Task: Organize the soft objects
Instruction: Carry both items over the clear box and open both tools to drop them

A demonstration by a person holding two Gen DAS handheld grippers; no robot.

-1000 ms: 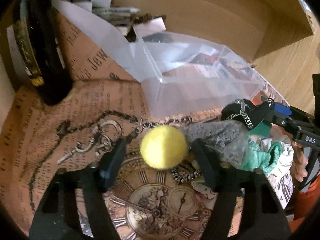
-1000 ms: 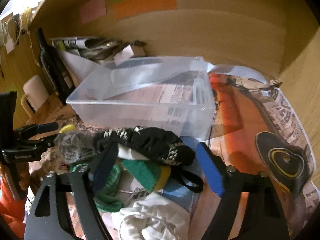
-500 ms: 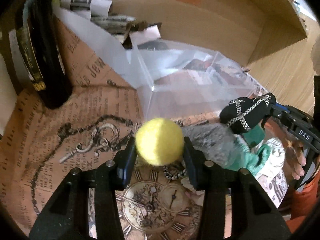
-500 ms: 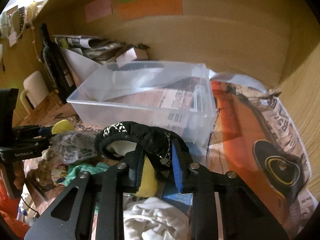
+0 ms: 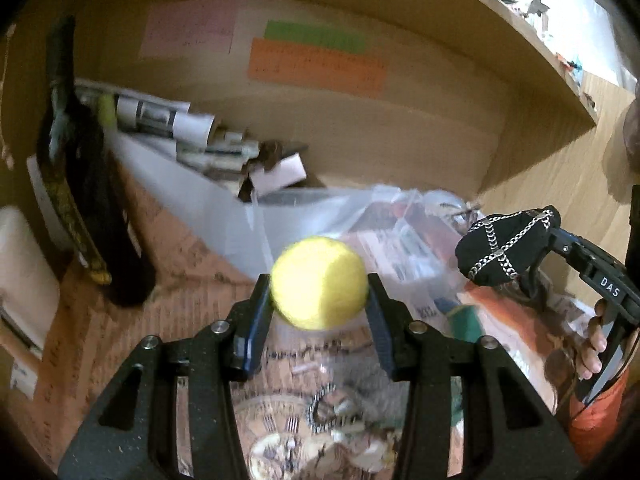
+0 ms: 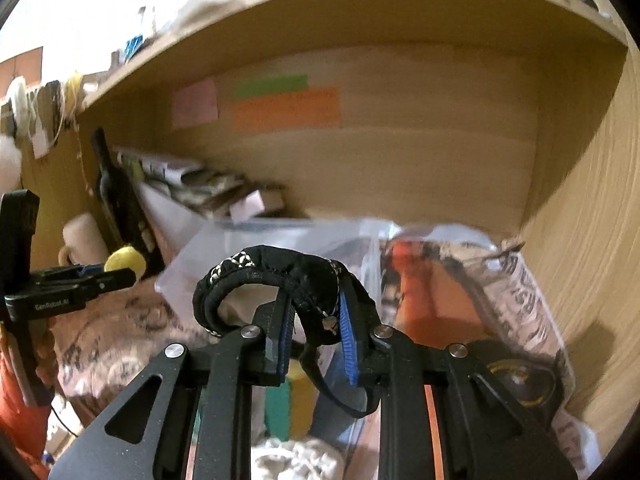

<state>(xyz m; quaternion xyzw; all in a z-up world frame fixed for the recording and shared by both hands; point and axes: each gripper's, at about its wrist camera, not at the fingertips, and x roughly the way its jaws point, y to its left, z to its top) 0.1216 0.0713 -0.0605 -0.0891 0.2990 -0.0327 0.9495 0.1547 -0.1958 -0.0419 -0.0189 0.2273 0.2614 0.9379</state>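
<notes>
Above the counter's front edge, left tongs pinch the yellow ball, right tongs clamp the black chained pouch — both lifted, likely to clear the clear bin's rim.

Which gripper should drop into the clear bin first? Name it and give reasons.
Left, probably. The left gripper holds the yellow ball lifted directly in front of the clear bin. The right gripper, clamping the black chain-trimmed pouch, appears further off to the bin's side.
</notes>
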